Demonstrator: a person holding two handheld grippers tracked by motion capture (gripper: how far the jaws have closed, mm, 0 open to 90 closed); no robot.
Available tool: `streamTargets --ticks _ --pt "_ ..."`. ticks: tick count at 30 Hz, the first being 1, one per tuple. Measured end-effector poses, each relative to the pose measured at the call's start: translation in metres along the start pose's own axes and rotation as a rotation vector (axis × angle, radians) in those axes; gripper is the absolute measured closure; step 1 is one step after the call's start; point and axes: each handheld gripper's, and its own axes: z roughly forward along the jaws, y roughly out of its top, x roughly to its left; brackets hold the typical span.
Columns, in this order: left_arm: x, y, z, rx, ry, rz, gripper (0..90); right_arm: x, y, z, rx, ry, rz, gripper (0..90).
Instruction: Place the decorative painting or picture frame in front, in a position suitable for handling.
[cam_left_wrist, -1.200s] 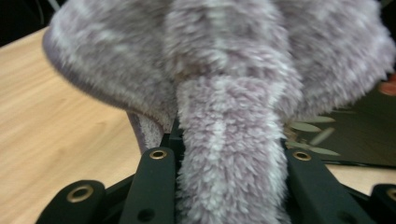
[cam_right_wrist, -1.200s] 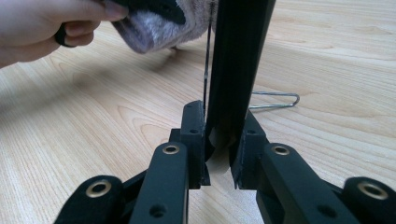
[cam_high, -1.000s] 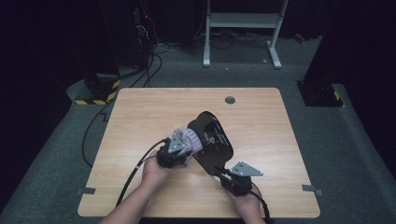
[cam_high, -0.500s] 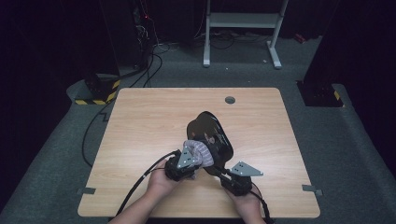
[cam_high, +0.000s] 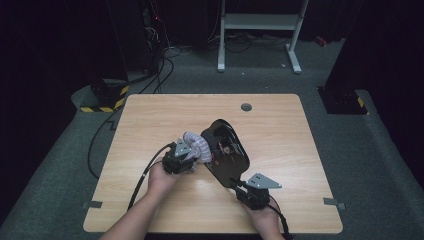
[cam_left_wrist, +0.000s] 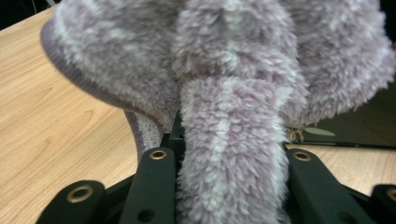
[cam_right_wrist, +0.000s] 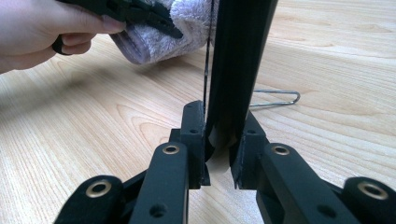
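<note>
The right gripper (cam_right_wrist: 217, 161) clamped the black pan's (cam_high: 226, 150) handle, holding it tilted. The left gripper (cam_left_wrist: 231, 158), closed on a fluffy lilac cloth (cam_left_wrist: 233, 93), pressed it against the pan; firm, steady wiping suited best.

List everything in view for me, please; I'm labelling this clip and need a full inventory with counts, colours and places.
Cloth: 1, fluffy lilac, mid-table, clamped in the left gripper, against the pan.
Pan: 1, black, tilted on edge mid-table, handle in the right gripper.
Wire loop: 1, metal, on the table behind the pan.
Table: 1, light wood, with a grey round hole cover at the far edge.
Stand: 1, white, on the floor beyond the table.
Cables: several, black, on the floor far left.
Left gripper: 1, black, shut on the cloth.
Right gripper: 1, black, shut on the pan handle.
Hands: 2, at the near edge.
</note>
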Motion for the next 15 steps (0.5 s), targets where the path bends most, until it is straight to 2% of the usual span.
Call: streamTargets --ticks 4,5,10,11,12,13,14,15 --pt "-0.011 0.000 -0.001 0.001 -0.028 0.010 67.7 0.000 0.000 0.000 0.002 -0.001 0.000 77.8" --pt "-0.020 0.000 -0.001 -0.001 -0.059 0.020 67.7 0.000 0.000 0.000 0.001 -0.001 0.000 77.8" --pt "-0.044 0.002 -0.007 -0.009 -0.127 0.064 67.7 0.000 0.000 0.000 0.001 -0.002 0.000 77.8" --pt "-0.044 0.002 -0.007 -0.009 -0.127 0.064 67.7 0.000 0.000 0.000 0.001 -0.001 0.000 77.8" --pt "-0.057 0.004 -0.009 -0.020 -0.160 0.099 67.7 0.000 0.000 0.000 0.001 -0.001 0.000 77.8" --pt "-0.057 0.004 -0.009 -0.020 -0.160 0.099 67.7 0.000 0.000 0.000 0.002 -0.001 0.000 77.8" --pt "-0.068 0.005 -0.011 -0.026 -0.183 0.122 67.7 0.000 0.000 0.000 0.002 -0.001 0.000 77.8" --pt "-0.071 0.005 -0.011 -0.028 -0.186 0.127 67.7 0.000 0.000 0.000 0.002 -0.001 0.000 77.8"
